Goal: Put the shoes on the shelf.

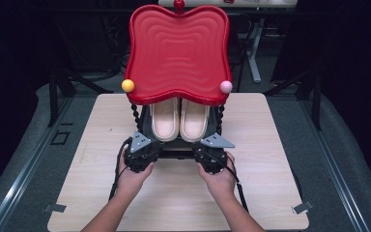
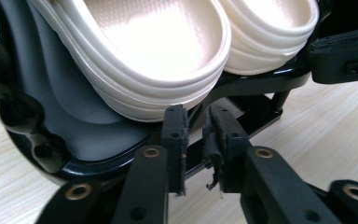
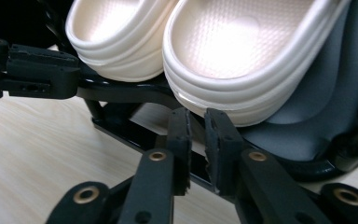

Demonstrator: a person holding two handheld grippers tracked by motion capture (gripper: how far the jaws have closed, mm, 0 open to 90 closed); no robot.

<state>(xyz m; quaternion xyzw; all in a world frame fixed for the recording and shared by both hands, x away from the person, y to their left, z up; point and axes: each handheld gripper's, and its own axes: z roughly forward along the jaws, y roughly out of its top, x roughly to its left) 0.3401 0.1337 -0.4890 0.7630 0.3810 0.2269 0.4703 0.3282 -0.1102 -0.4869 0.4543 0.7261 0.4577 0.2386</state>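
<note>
Standing at the middle of a pale wood-grain table [image 1: 270, 193], a black rack [image 1: 174, 151] carried a glossy red tray [image 1: 178, 53] on top, its surface moulded in rippled concentric ridges and its outline wavy, almost heart-like. Three round knobs sat on its rim: a yellow ball [image 1: 128, 85] at the near left corner, a pink ball [image 1: 226, 87] at the near right, and a red knob [image 1: 178, 5] at the far edge. No brand, label or writing could be read anywhere.

Under the tray, a pair of cream slippers [image 1: 179, 118] lay side by side on the rack's lower shelf, their long axes running from near to far, with the rounded heel ends towards the person. They looked like soft moulded foam, with a finely dimpled footbed and stepped ribs round the sole edge. The shelf beneath them was smooth grey, framed in shiny black plastic, with twisted black posts at the corners.

The left gripper [image 2: 196, 140] had its jaws nearly together around the thin black front bar of the rack, just under the left slipper's heel; whether they truly pinched it I could not tell. The right gripper [image 3: 198, 140] stood likewise at the bar, jaws narrowly parted, under the other heel.
</note>
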